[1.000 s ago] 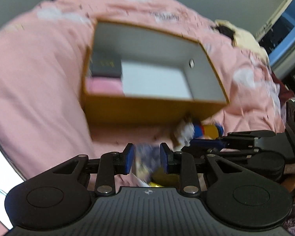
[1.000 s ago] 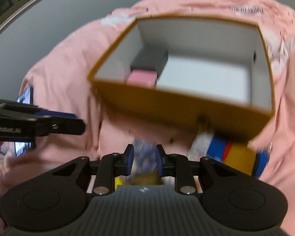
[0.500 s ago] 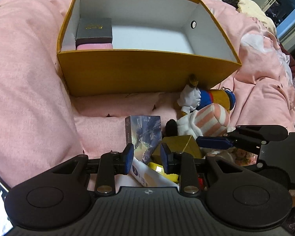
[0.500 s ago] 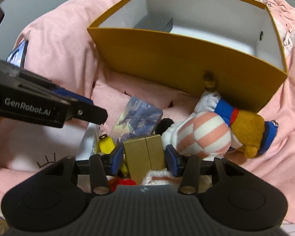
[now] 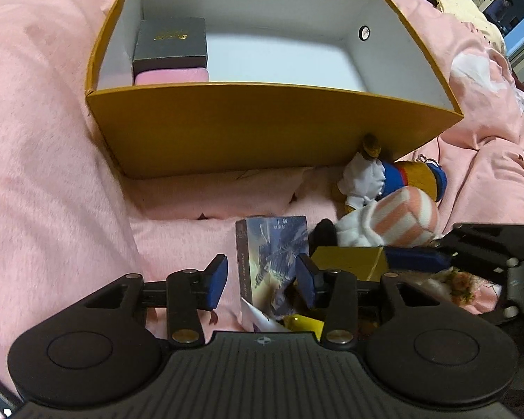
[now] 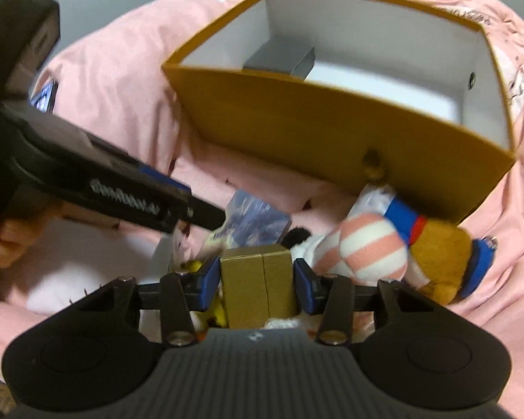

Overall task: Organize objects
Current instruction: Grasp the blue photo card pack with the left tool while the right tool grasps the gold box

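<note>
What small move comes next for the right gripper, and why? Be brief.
Probably close the right gripper on the gold box: the box already sits between its open blue pads, small gaps either side, and the yellow bin ahead has room.

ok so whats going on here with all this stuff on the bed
A person is tidying loose things on a pink bedspread into a yellow box, using a gripper in each hand. The left gripper has just opened its jaws around a blue illustrated box, its pads apart from it. The right gripper brackets a small gold box, not clearly clamped. A grey box already sits inside the yellow box; a plush toy lies outside.
</note>
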